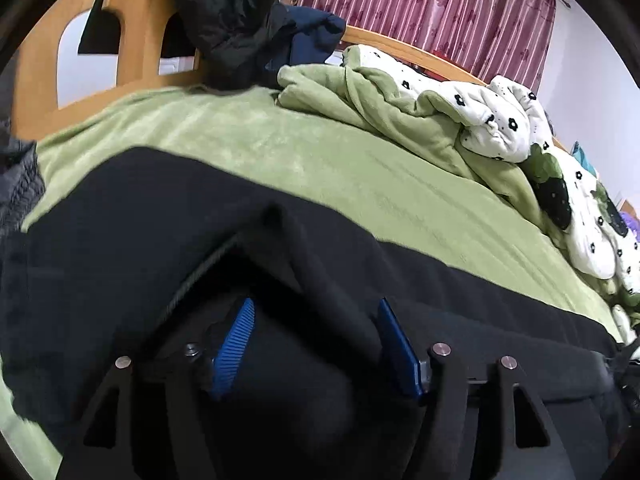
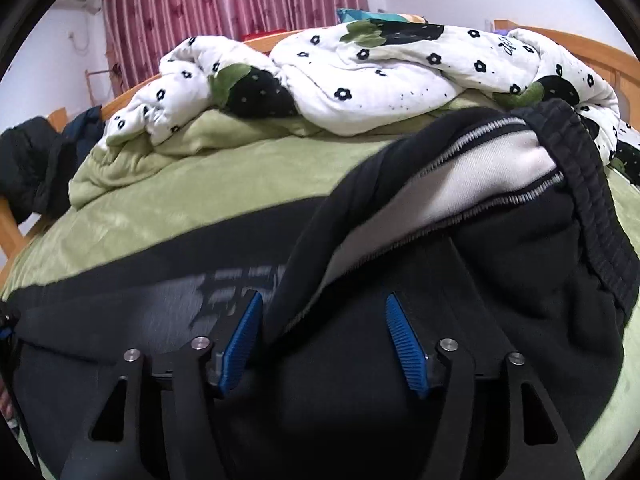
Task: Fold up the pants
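Observation:
Black pants [image 1: 120,216] lie across the green bed sheet [image 1: 280,148]. In the left wrist view my left gripper [image 1: 316,308] has its blue pads [image 1: 236,344] spread wide, and a raised fold of the black cloth drapes over and between them. In the right wrist view my right gripper [image 2: 322,304] also stands wide apart, with the pants' waist end [image 2: 520,240] over it; the elastic waistband [image 2: 592,200] and white inner lining [image 2: 460,184] are turned up. The fingertips of both grippers are hidden under cloth.
A rumpled white flowered quilt [image 2: 380,76] and green blanket [image 1: 360,96] lie along the far side of the bed. Dark jackets [image 1: 232,20] hang on the wooden bed frame [image 1: 132,40]. A maroon curtain [image 2: 224,12] is behind. Grey cloth [image 1: 16,184] is at left.

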`<act>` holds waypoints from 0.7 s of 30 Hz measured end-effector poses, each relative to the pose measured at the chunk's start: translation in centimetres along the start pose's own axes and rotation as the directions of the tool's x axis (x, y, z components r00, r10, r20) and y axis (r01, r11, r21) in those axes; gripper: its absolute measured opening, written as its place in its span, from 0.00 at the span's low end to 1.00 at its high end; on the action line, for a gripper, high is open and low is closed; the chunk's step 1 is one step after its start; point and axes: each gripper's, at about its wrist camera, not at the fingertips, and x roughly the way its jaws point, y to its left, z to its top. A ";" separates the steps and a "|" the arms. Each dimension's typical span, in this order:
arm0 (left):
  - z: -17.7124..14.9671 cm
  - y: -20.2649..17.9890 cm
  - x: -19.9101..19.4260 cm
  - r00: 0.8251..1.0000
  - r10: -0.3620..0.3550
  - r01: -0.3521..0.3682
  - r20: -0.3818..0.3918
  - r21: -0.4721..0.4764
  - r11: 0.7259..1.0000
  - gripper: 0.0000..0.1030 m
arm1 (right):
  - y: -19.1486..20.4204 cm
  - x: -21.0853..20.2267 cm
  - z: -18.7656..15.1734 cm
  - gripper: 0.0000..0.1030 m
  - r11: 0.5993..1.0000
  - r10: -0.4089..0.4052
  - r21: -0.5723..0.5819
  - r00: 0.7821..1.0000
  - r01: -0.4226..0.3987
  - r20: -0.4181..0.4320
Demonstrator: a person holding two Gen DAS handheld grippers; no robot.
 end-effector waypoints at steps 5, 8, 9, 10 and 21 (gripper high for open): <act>-0.8 -0.3 -1.1 1.000 0.007 -0.007 0.006 0.013 1.000 0.62 | -1.2 -1.3 -0.9 0.66 0.998 0.023 0.052 1.000 -0.024 0.006; -2.4 0.6 -2.5 1.000 -0.016 0.016 -0.014 -0.015 1.000 0.63 | -2.7 -2.3 -2.0 0.66 0.992 0.030 0.121 1.000 -0.029 -0.004; -2.9 0.8 -3.0 1.000 -0.022 0.021 -0.022 -0.019 1.000 0.63 | -3.2 -2.8 -2.5 0.66 0.989 0.038 0.141 0.999 -0.036 -0.010; -3.4 1.0 -3.4 0.999 -0.021 0.021 -0.024 -0.019 1.000 0.63 | -3.5 -3.2 -3.1 0.66 0.987 0.047 0.153 0.999 -0.043 -0.018; -10.2 7.9 -11.5 0.992 -0.117 0.105 -0.045 -0.212 0.972 0.66 | -5.7 -11.3 -10.4 0.66 0.977 0.076 0.201 0.996 -0.066 -0.046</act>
